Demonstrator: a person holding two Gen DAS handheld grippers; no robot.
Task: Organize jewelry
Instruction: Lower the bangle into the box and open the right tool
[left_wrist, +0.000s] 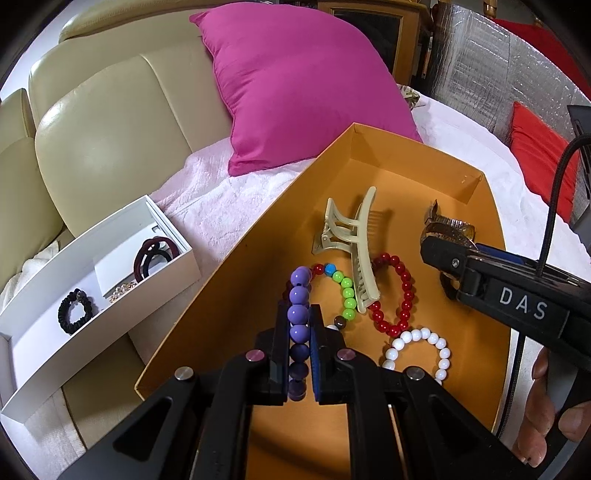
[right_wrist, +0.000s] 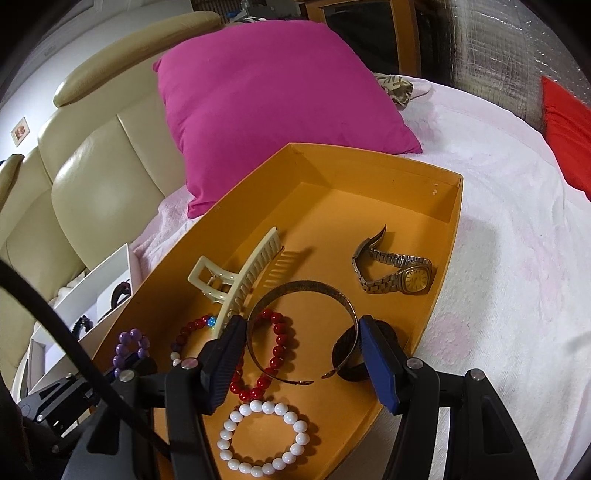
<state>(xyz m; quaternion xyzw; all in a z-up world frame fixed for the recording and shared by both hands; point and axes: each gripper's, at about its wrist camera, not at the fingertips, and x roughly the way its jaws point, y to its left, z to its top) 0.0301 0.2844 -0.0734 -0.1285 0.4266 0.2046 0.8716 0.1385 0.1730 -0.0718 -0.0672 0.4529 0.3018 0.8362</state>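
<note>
Both tongs work over the orange tray (left_wrist: 258, 258), which sits on a pale pink blanket (right_wrist: 498, 258) with a magenta pillow (left_wrist: 295, 85) behind its far corner.

Left gripper (left_wrist: 299, 354): fingers pressed together, pinching the purple bead bracelet (left_wrist: 299, 310) near the tray's near-left side. The beads run up between the pads and stand above the fingertips.

Right gripper (right_wrist: 303, 362): fingers spread, straddling the metal bangle (right_wrist: 295, 286) in the tray's near-middle. The left pad sits at the bangle's left side and the right pad at its right side; whether either pad touches the metal, I cannot tell.

Other contents of the tray:
- Cream hair claw (right_wrist: 240, 280), left of centre, lying over a multicoloured bead bracelet (left_wrist: 345, 291).
- Red bead bracelet (left_wrist: 395, 295), just beside the claw, partly under the bangle.
- White bead bracelet (right_wrist: 262, 439), nearest the tray's front edge.
- Gold wristwatch (right_wrist: 395, 273), toward the tray's right wall, well apart from the beads.
- A dark round item (right_wrist: 347, 354) beside the bangle's right end; too hidden to identify.

Left of the tray stands a white divided box (left_wrist: 74, 266) holding dark hair ties (left_wrist: 155, 254) and a black scrunchie (left_wrist: 75, 310).
</note>
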